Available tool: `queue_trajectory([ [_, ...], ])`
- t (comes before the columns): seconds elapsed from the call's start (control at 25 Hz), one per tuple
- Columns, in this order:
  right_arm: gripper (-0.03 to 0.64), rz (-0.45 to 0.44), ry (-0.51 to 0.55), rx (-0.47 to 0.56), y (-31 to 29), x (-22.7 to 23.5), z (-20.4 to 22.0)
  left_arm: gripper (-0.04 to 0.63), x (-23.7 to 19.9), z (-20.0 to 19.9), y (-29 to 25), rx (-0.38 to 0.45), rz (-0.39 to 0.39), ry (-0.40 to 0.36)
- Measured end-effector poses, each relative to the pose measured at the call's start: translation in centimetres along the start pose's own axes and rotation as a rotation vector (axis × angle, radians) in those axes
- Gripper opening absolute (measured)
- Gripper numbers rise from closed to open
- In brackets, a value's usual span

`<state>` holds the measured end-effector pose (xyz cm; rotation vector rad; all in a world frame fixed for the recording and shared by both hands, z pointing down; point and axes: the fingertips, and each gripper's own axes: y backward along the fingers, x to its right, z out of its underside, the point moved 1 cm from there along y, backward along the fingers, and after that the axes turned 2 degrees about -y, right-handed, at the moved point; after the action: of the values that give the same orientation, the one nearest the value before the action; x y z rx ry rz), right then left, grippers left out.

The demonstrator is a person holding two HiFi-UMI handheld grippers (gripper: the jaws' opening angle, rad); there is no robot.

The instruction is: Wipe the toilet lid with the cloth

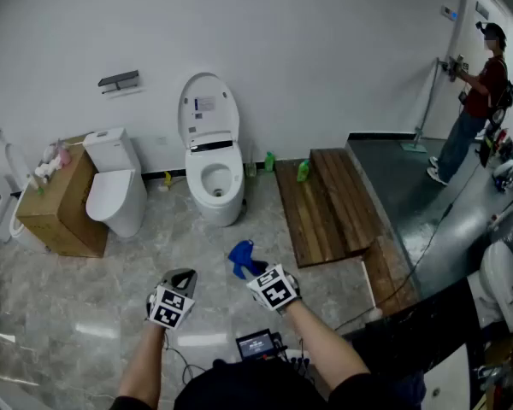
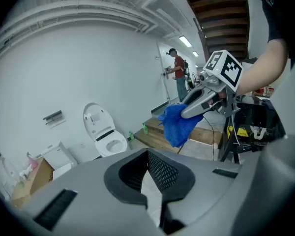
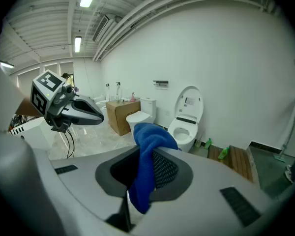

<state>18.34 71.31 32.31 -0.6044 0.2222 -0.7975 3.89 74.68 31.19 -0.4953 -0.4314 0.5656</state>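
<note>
One blue cloth (image 1: 243,258) hangs bunched from the right gripper (image 1: 256,273), whose fingers are clamped on it, folds spilling over the top and down below the pads. The toilet lid (image 1: 208,109) it is meant for stands raised and upright, leaning back toward the wall at the far edge of the floor (image 1: 111,314), its long axis running up and down and its inner face turned this way above the open bowl (image 1: 217,180).

Lid and cloth are well apart. The lid lies ahead of the cloth and a little to its left, roughly midway between the two grippers, so neither hand looks clearly nearer. The right one carries the cloth and, by my reading, has to travel forward and up to lay it on the lid; wiping has not begun.

The left gripper (image 1: 181,278) has its fingers together on nothing and hovers just left of the right one.

Left of the open toilet a second toilet (image 1: 115,193) with its lid down stands beside a cardboard box (image 1: 58,210). To the right lies a wooden platform (image 1: 325,203) with green bottles (image 1: 303,171) at its far end.
</note>
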Motion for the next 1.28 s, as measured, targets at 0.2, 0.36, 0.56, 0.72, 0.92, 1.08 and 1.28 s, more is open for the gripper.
queue_trajectory([
  [0.2,0.057,0.000,-0.014,0.002,0.1,0.2,0.2,0.011,0.1,-0.1,-0.2,0.000,-0.003,0.008],
  [0.36,0.057,-0.002,-0.018,0.001,0.0,0.4,0.3,0.011,0.0,0.0,-0.4,0.002,-0.003,0.021],
  [0.56,0.057,0.000,-0.022,0.012,0.2,0.8,0.2,0.011,0.3,0.2,-0.7,0.004,0.002,0.044],
  [0.72,0.057,0.001,-0.016,0.005,0.1,1.1,0.2,0.011,0.4,0.2,-1.0,-0.011,0.015,0.052],
  [0.92,0.057,-0.001,-0.003,0.003,0.0,1.1,0.1,0.011,0.4,0.1,-1.3,-0.023,0.014,0.055],
  [1.08,0.057,-0.006,0.000,0.001,-0.1,1.1,0.1,0.011,0.0,0.4,-1.4,-0.025,0.004,0.076],
  [1.28,0.057,-0.018,-0.014,0.001,0.0,1.3,0.3,0.011,0.1,0.2,-1.5,-0.019,0.007,0.060],
])
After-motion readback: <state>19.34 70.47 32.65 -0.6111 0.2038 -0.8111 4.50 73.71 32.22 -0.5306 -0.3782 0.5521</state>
